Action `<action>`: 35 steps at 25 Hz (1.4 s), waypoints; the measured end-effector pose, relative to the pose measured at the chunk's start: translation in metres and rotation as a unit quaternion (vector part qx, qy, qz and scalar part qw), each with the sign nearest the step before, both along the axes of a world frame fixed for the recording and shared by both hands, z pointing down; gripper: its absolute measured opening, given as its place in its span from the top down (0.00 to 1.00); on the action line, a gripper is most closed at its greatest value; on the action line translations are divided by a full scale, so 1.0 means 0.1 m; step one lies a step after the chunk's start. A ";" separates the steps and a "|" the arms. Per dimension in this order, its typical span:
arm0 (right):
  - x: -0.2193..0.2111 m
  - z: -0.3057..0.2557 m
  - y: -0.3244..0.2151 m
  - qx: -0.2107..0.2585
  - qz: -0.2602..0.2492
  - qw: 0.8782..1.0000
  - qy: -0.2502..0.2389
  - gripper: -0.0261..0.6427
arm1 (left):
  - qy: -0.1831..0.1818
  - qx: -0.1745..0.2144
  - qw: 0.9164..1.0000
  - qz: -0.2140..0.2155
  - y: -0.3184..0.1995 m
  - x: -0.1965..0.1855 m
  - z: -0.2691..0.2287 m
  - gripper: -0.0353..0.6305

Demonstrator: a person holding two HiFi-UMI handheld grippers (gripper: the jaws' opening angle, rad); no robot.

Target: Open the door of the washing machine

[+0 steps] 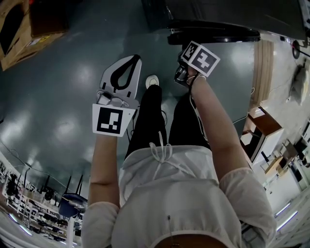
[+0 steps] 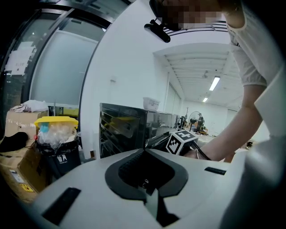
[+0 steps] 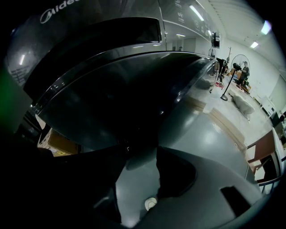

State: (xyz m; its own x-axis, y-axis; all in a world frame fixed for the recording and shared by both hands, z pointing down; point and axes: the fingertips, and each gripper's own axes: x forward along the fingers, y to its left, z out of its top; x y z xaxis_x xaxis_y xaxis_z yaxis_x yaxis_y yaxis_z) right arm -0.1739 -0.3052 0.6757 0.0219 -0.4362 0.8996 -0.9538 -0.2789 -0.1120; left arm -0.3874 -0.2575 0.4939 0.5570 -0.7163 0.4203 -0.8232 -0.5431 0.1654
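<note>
The washing machine (image 1: 227,14) is dark, and its round glass door (image 1: 213,34) juts out at the top of the head view. That door (image 3: 120,94) fills the right gripper view. My right gripper (image 1: 180,73) hangs just below the door's rim, pointing steeply down. Its jaws (image 3: 138,156) stand apart, with the door's lower edge (image 3: 132,145) right at their tips and floor showing through the gap. My left gripper (image 1: 137,58) is held out over the floor to the left, away from the machine. It (image 2: 144,151) is shut on nothing.
A cardboard box (image 1: 24,29) lies at the far left. A bin with a yellow lid (image 2: 56,134) stands beside more boxes. A wooden cabinet (image 1: 264,128) is on the right. The person's white shoe (image 1: 151,81) is on the grey floor between the grippers.
</note>
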 end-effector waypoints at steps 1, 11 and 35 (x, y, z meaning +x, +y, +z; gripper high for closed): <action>-0.01 -0.01 0.02 -0.001 -0.002 1.000 -0.002 0.63 | 0.000 0.000 1.000 0.001 0.02 0.02 0.00 0.91; 0.27 0.02 0.59 -0.013 -0.042 0.999 0.014 0.65 | -0.009 -0.007 1.000 0.015 0.38 0.36 -0.01 0.91; 1.54 0.10 2.10 -0.013 -0.139 0.990 -0.017 0.75 | -0.021 0.005 0.999 -0.033 1.93 1.83 0.07 0.91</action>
